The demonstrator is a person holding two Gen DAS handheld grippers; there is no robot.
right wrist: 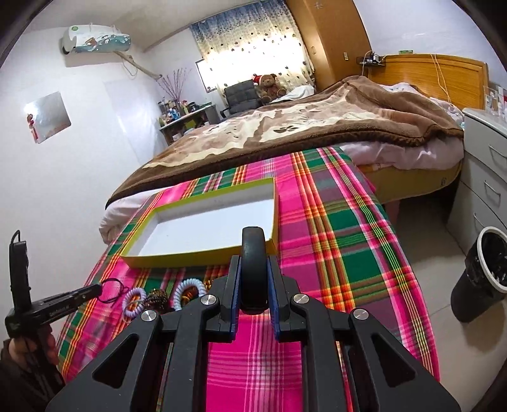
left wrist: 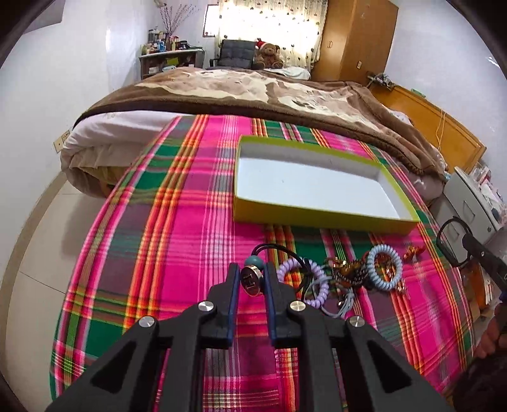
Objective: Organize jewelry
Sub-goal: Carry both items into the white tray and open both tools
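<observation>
Ahead of me I see a pink, green and orange plaid cloth [left wrist: 190, 202] covering the work surface. Beyond it, toward twelve o'clock, a bed carries a brown plush blanket with cream patches [left wrist: 253, 88]. Farther back a brown teddy bear in a red Santa hat [left wrist: 268, 54] sits beside a dark grey padded chair [left wrist: 237, 54], under a bright spotted curtain [left wrist: 272, 22]. In my right view, a white drawer cabinet [right wrist: 488, 164] stands at three o'clock, a black-lined white waste bin [right wrist: 481, 272] at four o'clock, and a white wall-mounted air conditioner [right wrist: 95, 39] at ten o'clock.
</observation>
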